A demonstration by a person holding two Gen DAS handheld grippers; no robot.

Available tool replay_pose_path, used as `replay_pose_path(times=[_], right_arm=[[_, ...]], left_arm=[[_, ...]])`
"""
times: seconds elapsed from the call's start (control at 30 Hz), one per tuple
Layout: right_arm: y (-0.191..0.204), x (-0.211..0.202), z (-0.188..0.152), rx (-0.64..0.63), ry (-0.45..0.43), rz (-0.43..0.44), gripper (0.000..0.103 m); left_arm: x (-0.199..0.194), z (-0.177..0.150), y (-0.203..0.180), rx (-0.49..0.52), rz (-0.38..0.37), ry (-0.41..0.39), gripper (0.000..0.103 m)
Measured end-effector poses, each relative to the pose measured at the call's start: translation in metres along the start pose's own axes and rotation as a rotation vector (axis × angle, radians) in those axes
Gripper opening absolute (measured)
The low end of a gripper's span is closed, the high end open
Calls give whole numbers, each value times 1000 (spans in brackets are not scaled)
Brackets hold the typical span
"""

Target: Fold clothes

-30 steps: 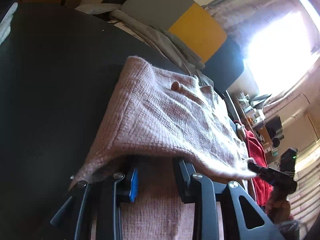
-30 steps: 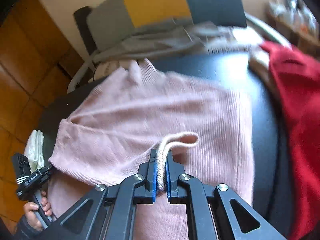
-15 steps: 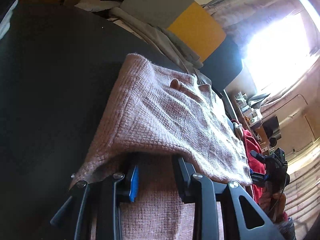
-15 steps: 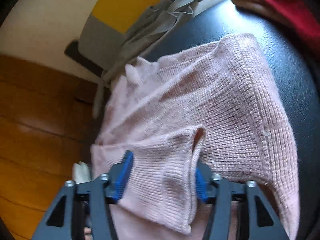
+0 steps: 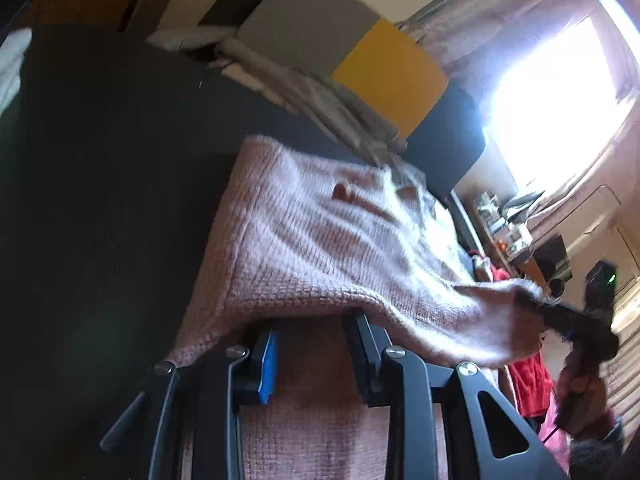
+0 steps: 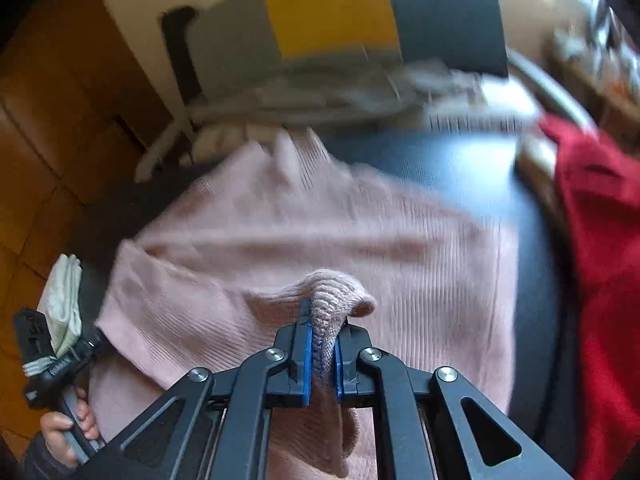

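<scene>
Presently the right gripper (image 6: 320,354) stands clamped on a raised fold of the pink sweater (image 6: 320,236); the left gripper (image 5: 316,356) gapes wide, sweater hem draped across its fingertips.

Black surface (image 6: 472,168), pink sweater (image 6: 320,232), red garment (image 6: 600,240) on rt, grey clothes (image 6: 320,96) at back

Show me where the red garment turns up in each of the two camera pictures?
Left wrist view: red garment is a small patch at lower right, behind the lifted pink sweater.
Right wrist view: red garment fills the right edge, beside the sweater.
Shared landmark: the yellow cushion at the top of both.
</scene>
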State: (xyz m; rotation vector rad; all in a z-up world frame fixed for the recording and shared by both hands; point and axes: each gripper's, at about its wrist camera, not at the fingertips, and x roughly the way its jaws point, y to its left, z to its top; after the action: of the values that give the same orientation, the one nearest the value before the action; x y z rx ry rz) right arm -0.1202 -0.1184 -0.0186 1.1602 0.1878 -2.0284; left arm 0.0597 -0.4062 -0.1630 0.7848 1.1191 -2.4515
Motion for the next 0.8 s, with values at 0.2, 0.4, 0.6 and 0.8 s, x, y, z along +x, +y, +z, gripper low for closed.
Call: replay_pose_path(times=[0.2, 0.4, 0.6, 0.8], right_arm=[[41, -56, 34, -156, -177, -12, 7], [57, -75, 56, -224, -255, -30, 7], [37, -36, 56, -157, -179, -50, 7], [111, -106, 66, -410, -371, 34, 7]], left_arm=[[-2, -9, 3, 18, 7, -8, 30], [5, -9, 7, 1, 25, 30, 30], [6, -16, -6, 83, 41, 54, 30], [8, -18, -7, 68, 50, 47, 30]])
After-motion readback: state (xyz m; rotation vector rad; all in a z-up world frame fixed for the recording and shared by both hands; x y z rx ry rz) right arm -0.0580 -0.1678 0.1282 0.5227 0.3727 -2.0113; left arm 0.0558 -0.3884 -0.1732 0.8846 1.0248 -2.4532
